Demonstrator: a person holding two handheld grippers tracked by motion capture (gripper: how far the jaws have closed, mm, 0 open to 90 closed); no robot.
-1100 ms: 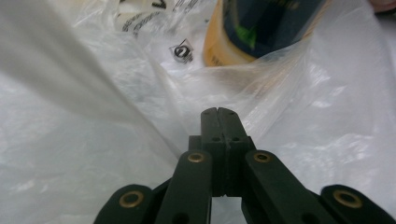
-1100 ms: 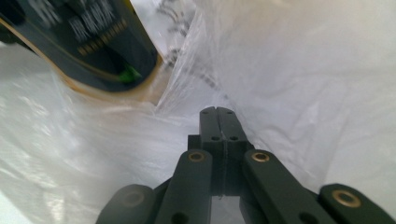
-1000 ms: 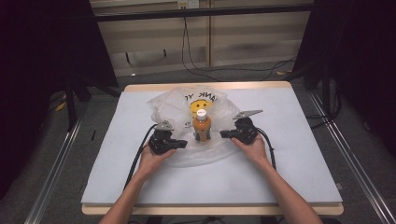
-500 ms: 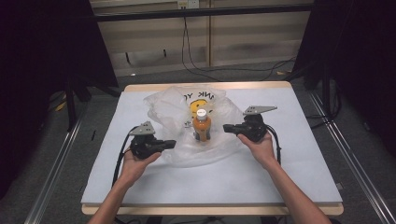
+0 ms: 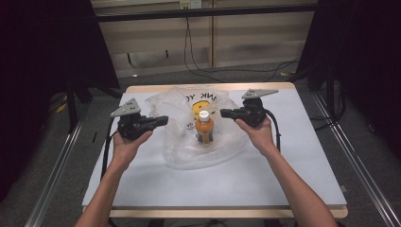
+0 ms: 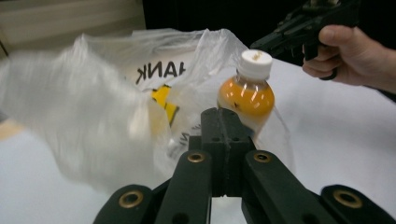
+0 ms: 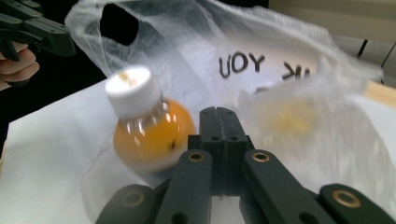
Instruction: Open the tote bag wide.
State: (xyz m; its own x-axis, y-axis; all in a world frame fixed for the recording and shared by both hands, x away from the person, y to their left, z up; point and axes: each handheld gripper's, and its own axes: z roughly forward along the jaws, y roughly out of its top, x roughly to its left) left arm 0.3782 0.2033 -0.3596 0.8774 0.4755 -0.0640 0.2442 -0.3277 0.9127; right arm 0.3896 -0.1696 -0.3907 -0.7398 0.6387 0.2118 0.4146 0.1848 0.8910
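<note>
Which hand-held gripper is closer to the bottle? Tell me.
The right hand-held gripper is closer: its shut jaws point at the bottle from just beside the cap. The left hand-held gripper sits farther off, at the plastic bag's left edge.

Both hands have drawn apart from the orange bottle with a white cap [image 5: 204,126]: the left gripper [image 5: 160,120] has swung out and up to the left edge of the clear plastic bag [image 5: 189,142], and the right gripper [image 5: 226,113] has lifted away toward the far right, each with jaws pressed together.
</note>
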